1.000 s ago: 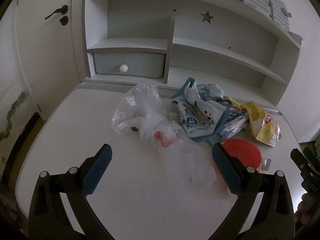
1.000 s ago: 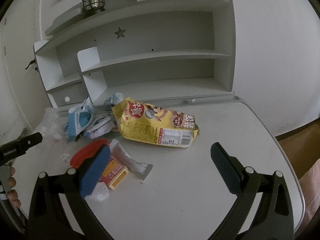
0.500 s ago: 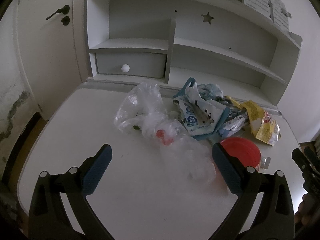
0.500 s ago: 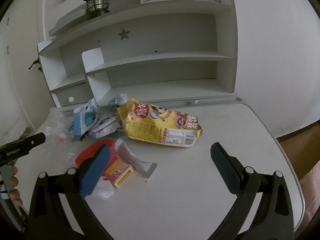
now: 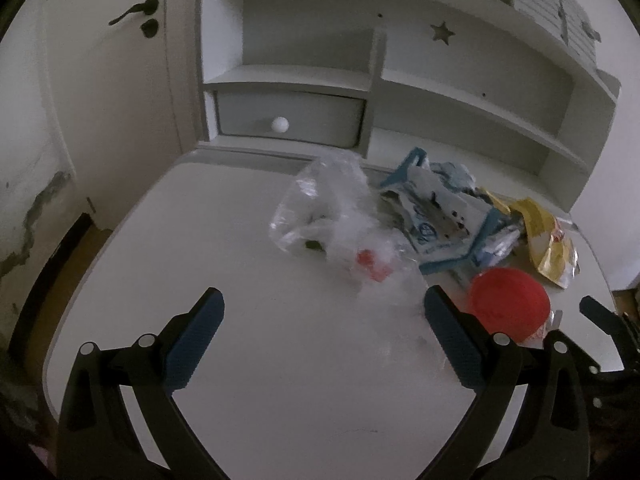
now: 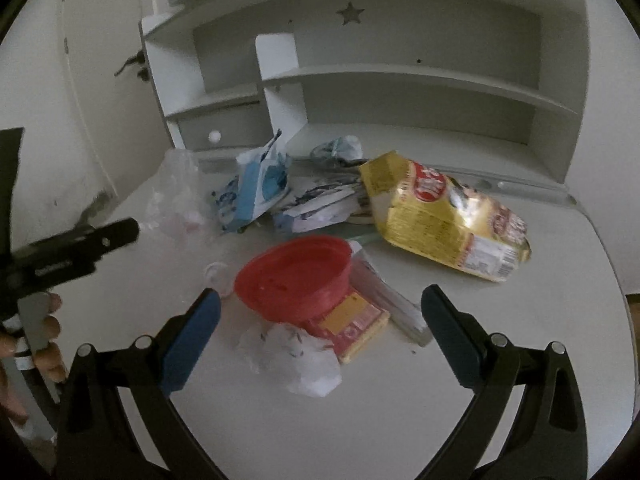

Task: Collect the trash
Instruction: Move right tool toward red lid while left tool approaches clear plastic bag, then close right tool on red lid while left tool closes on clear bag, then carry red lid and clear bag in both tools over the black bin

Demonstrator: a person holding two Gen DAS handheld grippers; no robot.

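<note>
Trash lies in a heap on a white desk [image 5: 240,360]. A clear plastic bag [image 5: 332,216] with a red bit inside lies just ahead of my open, empty left gripper [image 5: 320,312]. A red plastic lid [image 6: 294,276] sits between the tips of my open, empty right gripper [image 6: 320,304]; the lid also shows in the left wrist view [image 5: 506,304]. Under the lid lie a red-and-yellow small box [image 6: 354,326] and a crumpled white wrapper [image 6: 296,356]. A yellow snack bag [image 6: 444,216] and blue-and-white wrappers [image 6: 256,188] lie behind.
A white shelf unit [image 6: 400,80] with a small drawer [image 5: 288,118] stands at the back of the desk. A door [image 5: 100,60] is at the far left. The left gripper's finger [image 6: 76,248] shows at the left of the right wrist view.
My right gripper has moved left and forward toward the red lid, which now sits between its tips. My left gripper has drawn back a little from the plastic bag.
</note>
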